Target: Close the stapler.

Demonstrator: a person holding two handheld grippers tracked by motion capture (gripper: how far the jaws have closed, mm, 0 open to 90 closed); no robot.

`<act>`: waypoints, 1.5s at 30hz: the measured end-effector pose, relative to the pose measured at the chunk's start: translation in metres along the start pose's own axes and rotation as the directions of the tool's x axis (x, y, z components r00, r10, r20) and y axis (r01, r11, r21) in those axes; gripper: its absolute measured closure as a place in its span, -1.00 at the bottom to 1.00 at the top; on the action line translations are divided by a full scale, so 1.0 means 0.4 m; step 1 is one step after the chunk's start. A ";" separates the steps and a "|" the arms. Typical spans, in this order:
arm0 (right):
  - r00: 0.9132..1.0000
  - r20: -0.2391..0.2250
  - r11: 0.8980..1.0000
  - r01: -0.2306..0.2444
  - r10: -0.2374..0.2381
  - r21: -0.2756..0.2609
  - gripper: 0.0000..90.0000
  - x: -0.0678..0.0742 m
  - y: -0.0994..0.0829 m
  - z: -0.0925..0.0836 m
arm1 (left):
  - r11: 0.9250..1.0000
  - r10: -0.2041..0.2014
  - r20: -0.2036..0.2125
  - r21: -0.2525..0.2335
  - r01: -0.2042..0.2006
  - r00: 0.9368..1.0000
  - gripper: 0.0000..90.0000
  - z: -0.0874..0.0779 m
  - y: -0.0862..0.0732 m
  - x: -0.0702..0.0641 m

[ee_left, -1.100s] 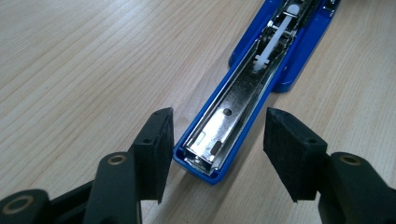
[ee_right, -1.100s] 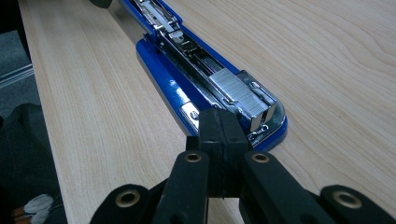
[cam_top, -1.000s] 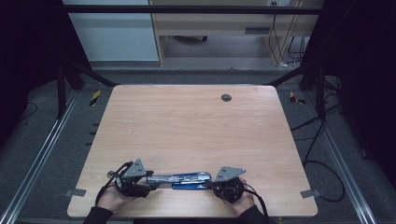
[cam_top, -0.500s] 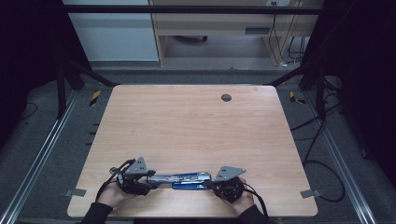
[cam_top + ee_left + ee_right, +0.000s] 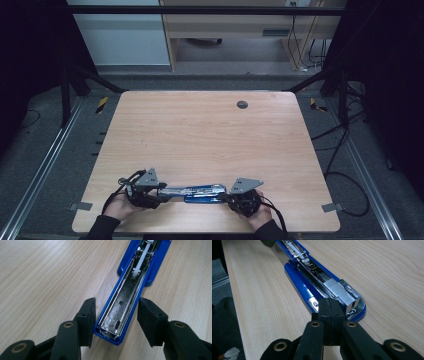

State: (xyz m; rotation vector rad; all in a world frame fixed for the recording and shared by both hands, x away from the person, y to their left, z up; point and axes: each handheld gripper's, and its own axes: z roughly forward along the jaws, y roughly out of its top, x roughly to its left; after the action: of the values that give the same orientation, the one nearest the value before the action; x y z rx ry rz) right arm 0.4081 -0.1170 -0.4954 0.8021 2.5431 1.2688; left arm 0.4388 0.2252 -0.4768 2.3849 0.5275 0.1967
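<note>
Lying flat near the front edge of the wooden table [image 5: 210, 130], between the person's two hands, the blue stapler [image 5: 197, 191] is swung fully open, so that its lid arm and its base with the magazine form one long line. Its long axis runs from left to right, parallel with that front edge; the lid arm's free end points toward the left gripper [image 5: 115, 322] and the nose of the base, with the staple strip [image 5: 339, 292] loaded in the channel, points toward the right gripper [image 5: 329, 315]. The left gripper's jaws stand partly open, one on each side of the lid arm's tip; they have just been closing in on it, and a gap shows on both sides, so nothing is gripped yet. The right gripper's jaws are pressed fully together with nothing between them, their tips just at the nose of the base. By judgement, the stapler is a stiff body of metal and hard plastic, moderately light, with smooth painted sides that could slip under the pads. The hinge at mid-length is the weak point: a lift by one end would likely let the other half swing. The sound hold appears to be across the blue side walls of the lid arm, near its tip, clear of the bare metal channel and the white pusher [image 5: 140, 263].
</note>
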 end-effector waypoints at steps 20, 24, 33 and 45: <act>1.000 -0.013 1.000 0.002 -0.002 0.003 1.00 -0.002 0.001 0.001 | 0.986 0.107 0.066 0.123 -0.114 0.992 0.24 0.000 0.032 0.020; 1.000 -0.011 1.000 0.005 -0.005 0.000 1.00 -0.001 0.001 0.002 | 0.983 0.114 0.071 0.135 -0.123 0.991 0.25 0.001 0.037 0.021; 1.000 -0.008 1.000 0.004 -0.004 -0.002 1.00 0.000 0.001 0.004 | 0.979 0.125 0.075 0.154 -0.135 0.989 0.26 0.000 0.044 0.021; 1.000 -0.013 1.000 0.003 -0.003 -0.007 1.00 -0.002 0.000 0.005 | 0.971 0.140 0.083 0.183 -0.153 0.987 0.28 -0.006 0.059 0.021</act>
State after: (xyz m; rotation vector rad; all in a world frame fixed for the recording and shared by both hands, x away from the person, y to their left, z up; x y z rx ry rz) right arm 0.4095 -0.1161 -0.4965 0.7909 2.5479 1.2857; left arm 0.4535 0.2137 -0.4596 2.6075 0.3501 0.1329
